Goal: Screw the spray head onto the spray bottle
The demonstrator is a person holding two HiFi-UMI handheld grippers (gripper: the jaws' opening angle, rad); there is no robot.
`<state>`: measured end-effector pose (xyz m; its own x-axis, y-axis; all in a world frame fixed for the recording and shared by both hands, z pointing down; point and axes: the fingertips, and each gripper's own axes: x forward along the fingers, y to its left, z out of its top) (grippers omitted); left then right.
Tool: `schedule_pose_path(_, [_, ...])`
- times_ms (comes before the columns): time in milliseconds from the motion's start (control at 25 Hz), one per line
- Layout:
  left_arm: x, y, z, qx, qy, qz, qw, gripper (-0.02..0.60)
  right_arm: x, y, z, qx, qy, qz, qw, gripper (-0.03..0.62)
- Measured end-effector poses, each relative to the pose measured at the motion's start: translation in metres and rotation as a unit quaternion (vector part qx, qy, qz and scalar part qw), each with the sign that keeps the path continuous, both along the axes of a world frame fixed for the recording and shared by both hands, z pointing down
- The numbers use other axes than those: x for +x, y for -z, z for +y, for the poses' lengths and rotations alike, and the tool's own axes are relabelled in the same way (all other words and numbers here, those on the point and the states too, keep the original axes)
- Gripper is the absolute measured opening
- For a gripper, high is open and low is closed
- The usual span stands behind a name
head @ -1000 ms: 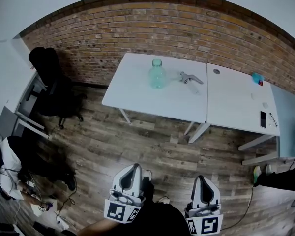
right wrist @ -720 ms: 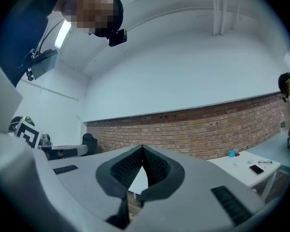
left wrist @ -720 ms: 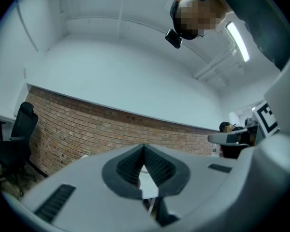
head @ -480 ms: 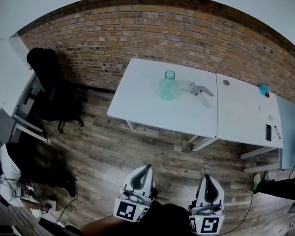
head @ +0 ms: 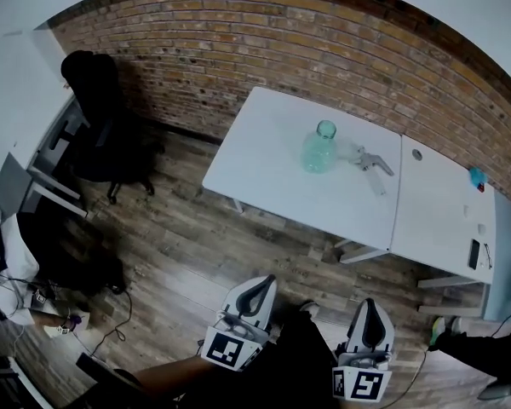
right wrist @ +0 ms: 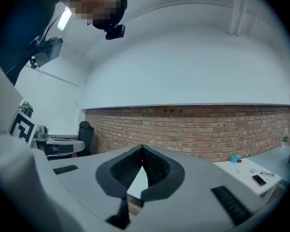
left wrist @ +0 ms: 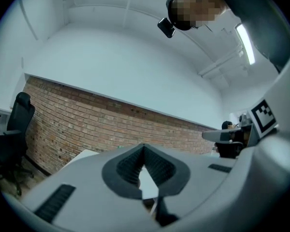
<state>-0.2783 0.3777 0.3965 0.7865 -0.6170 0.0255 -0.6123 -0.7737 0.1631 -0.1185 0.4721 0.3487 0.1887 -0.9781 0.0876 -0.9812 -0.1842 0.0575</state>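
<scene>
Right of centre in the head view, on the surface [head: 264, 156]: find spray bottle [head: 319, 147] upright, spray head [head: 372, 160] lying just beside — step closer, then open left claw [head: 259, 283] and right claw [head: 368, 306], both clenched empty.

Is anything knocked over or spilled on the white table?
Nothing is spilled. The spray bottle stands upright with no top on, and the spray head lies on its side beside it on the white table.
</scene>
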Motion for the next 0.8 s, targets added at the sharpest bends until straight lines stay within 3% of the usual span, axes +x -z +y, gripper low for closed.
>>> schedule_pose_path(160, [0.021,-0.006,-0.003,-0.034,-0.007,0.0,0.9994,0.002,0.007,-0.006,-0.019,0.003,0.029,-0.006,1.0,0.008])
schedule_pose_path(440, [0.059,-0.004,-0.037,-0.025,0.028,-0.003,0.9993,0.002,0.048,-0.015,-0.066,0.004,0.065,-0.013,0.998,0.008])
schedule_pose_path(800, [0.15,0.002,-0.073,-0.006,0.041,-0.009,0.9991,0.002,0.13,-0.01,-0.112,0.016,0.099,-0.015,0.995,0.008])
